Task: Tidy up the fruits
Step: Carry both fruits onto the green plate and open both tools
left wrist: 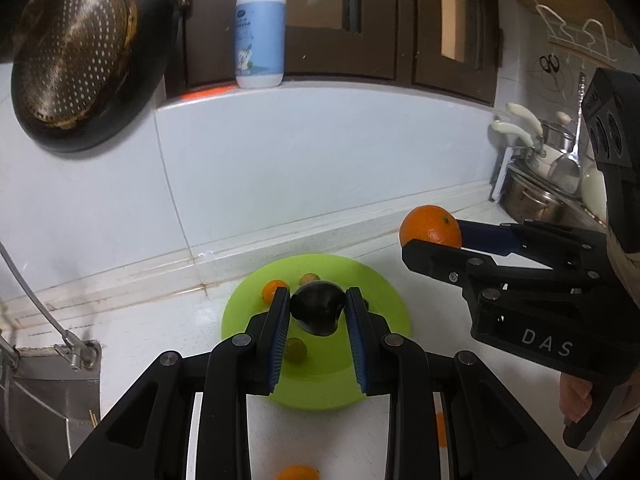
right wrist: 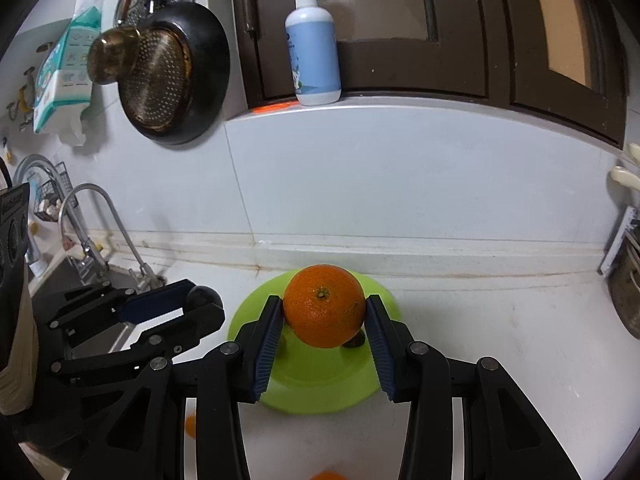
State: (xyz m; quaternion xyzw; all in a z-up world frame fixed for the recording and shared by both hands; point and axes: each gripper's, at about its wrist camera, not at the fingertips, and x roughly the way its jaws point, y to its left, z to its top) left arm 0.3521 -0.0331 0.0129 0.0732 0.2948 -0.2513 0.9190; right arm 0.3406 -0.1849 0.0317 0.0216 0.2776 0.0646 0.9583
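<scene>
A lime green plate point(left wrist: 384, 300) lies on the white counter near the wall; it also shows in the right wrist view point(right wrist: 320, 384). My left gripper point(left wrist: 317, 300) is shut on a dark avocado point(left wrist: 318, 310) and holds it over the plate. A small orange fruit point(left wrist: 272, 289), a small brownish fruit point(left wrist: 308, 279) and a green fruit point(left wrist: 295, 350) lie on the plate. My right gripper point(right wrist: 325, 307) is shut on a large orange point(right wrist: 324, 306), held above the plate's right side; the orange also shows in the left wrist view point(left wrist: 430, 226).
More orange fruit lie on the counter near me point(left wrist: 298, 472) point(left wrist: 440, 428). A sink with a faucet point(right wrist: 92, 224) is at the left. Pots point(left wrist: 532, 196) stand at the right. A hanging pan point(left wrist: 80, 56) and a soap bottle point(left wrist: 260, 36) are on the wall side.
</scene>
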